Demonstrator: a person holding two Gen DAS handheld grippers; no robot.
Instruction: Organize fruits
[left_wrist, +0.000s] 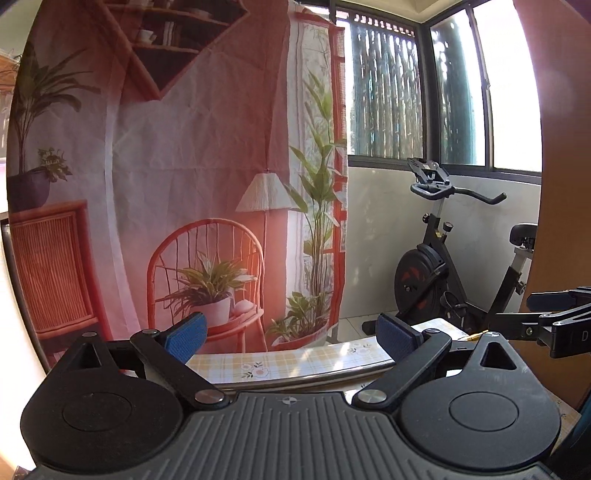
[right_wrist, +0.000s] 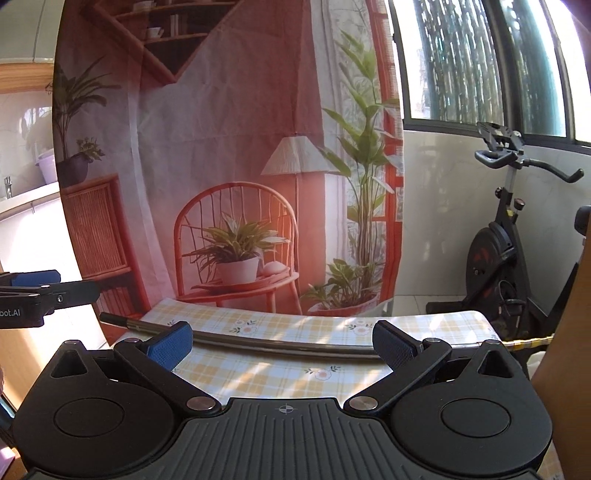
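No fruit shows in either view. My left gripper (left_wrist: 290, 338) is raised above the far end of the table (left_wrist: 295, 360), its blue pads (left_wrist: 186, 336) wide apart and open with nothing between them. My right gripper (right_wrist: 282, 347) is likewise open and empty, held over the yellow checked tablecloth (right_wrist: 295, 332). Each gripper appears at the edge of the other's view: the right gripper (left_wrist: 554, 314) at the right of the left wrist view, the left gripper (right_wrist: 33, 291) at the left of the right wrist view.
A metal rod (right_wrist: 258, 341) lies across the far part of the table. Behind hangs a printed backdrop (right_wrist: 229, 147) showing a chair and plants. An exercise bike (right_wrist: 517, 240) stands by the window at right. A wooden panel (left_wrist: 561, 184) rises at the right edge.
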